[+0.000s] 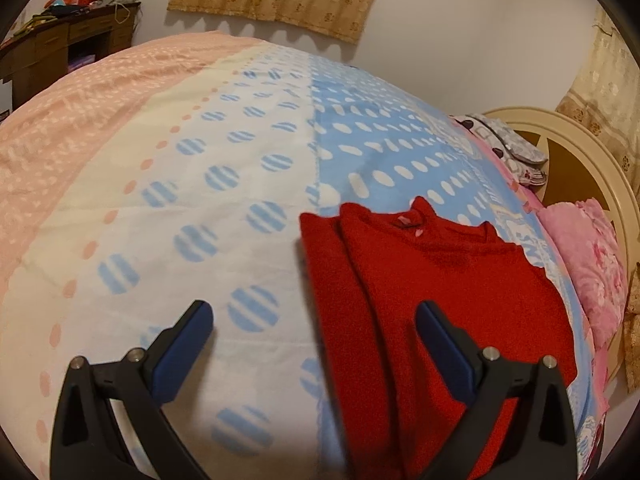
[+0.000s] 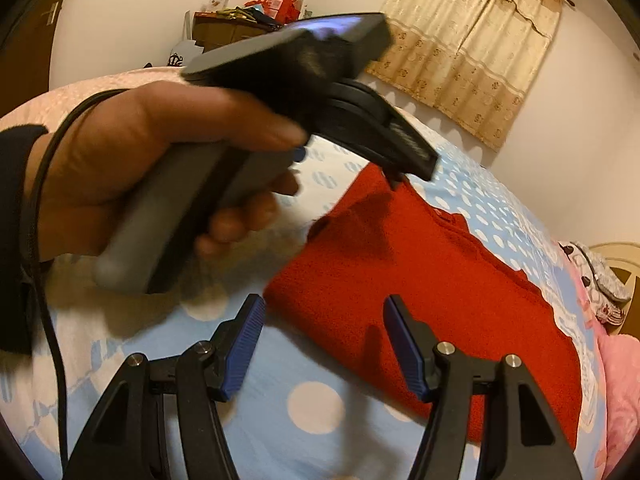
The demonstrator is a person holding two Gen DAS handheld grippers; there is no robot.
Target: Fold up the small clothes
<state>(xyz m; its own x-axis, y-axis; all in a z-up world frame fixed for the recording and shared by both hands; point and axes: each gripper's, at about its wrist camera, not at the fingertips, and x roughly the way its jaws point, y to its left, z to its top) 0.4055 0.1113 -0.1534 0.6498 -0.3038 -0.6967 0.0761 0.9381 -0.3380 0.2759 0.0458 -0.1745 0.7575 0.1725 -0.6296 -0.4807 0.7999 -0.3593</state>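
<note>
Where folded, fuzzy red sweater point(image 1: 440, 280)

Home bedroom, quilt-covered bed point(image 1: 168, 184), curtains point(image 2: 472, 48), cluttered wooden desk point(image 1: 60, 48)

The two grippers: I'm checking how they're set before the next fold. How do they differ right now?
The left gripper has its fingers spread wide; the right gripper holds them narrower. One left finger hangs over the red sweater, while the right gripper sits near the sweater's corner, mostly over the bedspread. Both are open and hold nothing.
</note>
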